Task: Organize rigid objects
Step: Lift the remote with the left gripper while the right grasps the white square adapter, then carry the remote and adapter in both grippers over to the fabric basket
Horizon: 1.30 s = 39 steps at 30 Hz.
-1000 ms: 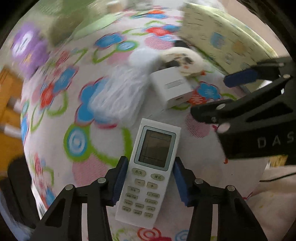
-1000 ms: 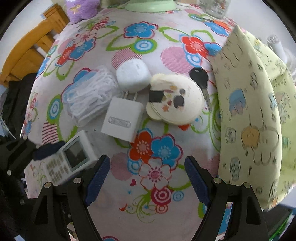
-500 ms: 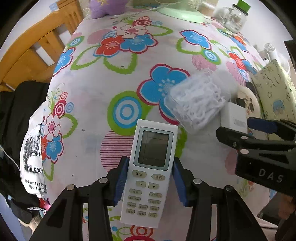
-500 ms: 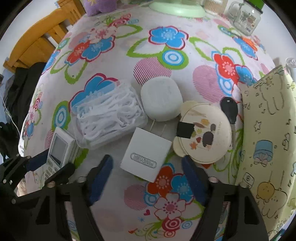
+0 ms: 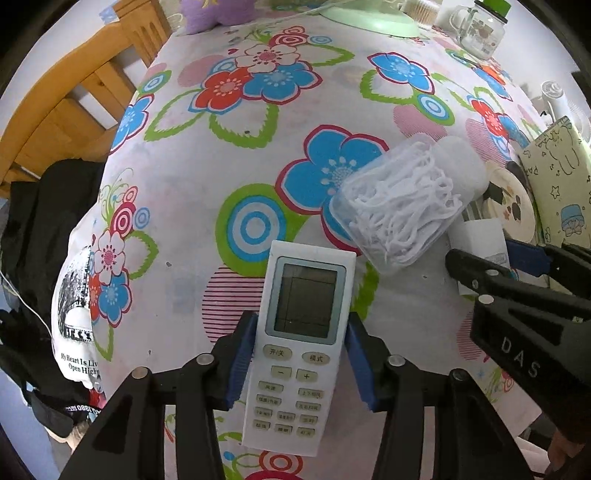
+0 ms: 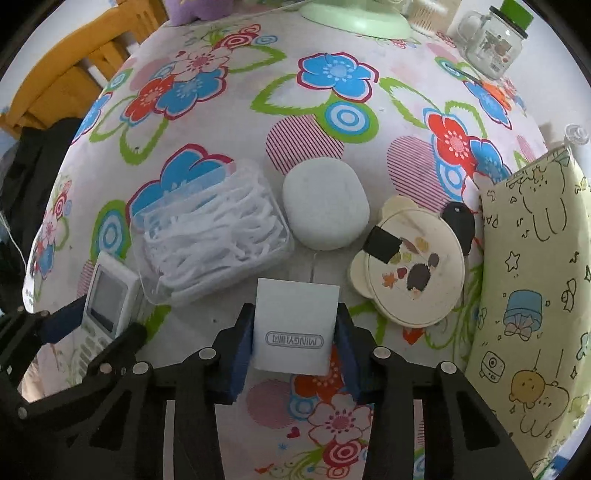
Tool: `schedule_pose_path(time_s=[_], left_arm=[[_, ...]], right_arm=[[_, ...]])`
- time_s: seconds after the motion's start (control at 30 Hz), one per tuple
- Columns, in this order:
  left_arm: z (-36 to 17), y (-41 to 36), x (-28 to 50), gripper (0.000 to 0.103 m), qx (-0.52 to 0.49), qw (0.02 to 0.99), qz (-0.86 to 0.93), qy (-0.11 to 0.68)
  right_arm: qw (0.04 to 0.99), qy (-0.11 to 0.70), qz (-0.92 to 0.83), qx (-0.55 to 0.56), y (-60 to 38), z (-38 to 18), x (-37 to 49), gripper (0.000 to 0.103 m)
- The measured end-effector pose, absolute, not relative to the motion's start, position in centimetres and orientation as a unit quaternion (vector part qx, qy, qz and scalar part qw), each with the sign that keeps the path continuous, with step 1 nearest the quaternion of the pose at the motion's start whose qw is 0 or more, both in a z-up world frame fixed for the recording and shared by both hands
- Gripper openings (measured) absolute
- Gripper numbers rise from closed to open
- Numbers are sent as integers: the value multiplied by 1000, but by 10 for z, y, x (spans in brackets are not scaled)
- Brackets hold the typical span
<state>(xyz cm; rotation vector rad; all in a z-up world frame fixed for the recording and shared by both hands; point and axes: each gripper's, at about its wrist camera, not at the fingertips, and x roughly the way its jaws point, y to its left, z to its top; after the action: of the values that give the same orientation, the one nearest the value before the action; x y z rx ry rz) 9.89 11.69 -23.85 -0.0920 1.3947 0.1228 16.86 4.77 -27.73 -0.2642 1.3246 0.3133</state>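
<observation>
My left gripper (image 5: 300,354) is shut on a white remote control (image 5: 301,343), also seen in the right wrist view (image 6: 107,299). My right gripper (image 6: 294,339) is shut on a white charger block (image 6: 295,325), whose prongs point away; the charger also shows in the left wrist view (image 5: 480,243). A clear box of white floss picks (image 6: 210,240) lies just left of the charger and right of the remote. A white rounded case (image 6: 325,203), a cream round case (image 6: 410,269) and a black key fob (image 6: 458,221) lie beyond.
A yellow cartoon-print box (image 6: 535,295) stands at the right. A glass jar with a green lid (image 6: 491,40) and a green lamp base (image 6: 354,14) sit at the far edge. A wooden chair (image 5: 74,99) and dark clothing (image 5: 40,229) are left of the floral table (image 5: 236,155).
My right gripper has moved forward and closed its jaws on the charger. My left gripper has carried the remote a little nearer the floss box.
</observation>
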Motion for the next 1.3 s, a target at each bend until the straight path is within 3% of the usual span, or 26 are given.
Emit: schedule_pose_path(time_s=[0.9, 1.3], left_arm=[[-225, 83, 37, 46, -55, 772, 12, 634], [-184, 72, 10, 45, -42, 789, 2, 613]], right_arm=[[773, 610, 152, -79, 5, -275, 83, 42], [800, 579, 147, -64, -30, -228, 58, 42]])
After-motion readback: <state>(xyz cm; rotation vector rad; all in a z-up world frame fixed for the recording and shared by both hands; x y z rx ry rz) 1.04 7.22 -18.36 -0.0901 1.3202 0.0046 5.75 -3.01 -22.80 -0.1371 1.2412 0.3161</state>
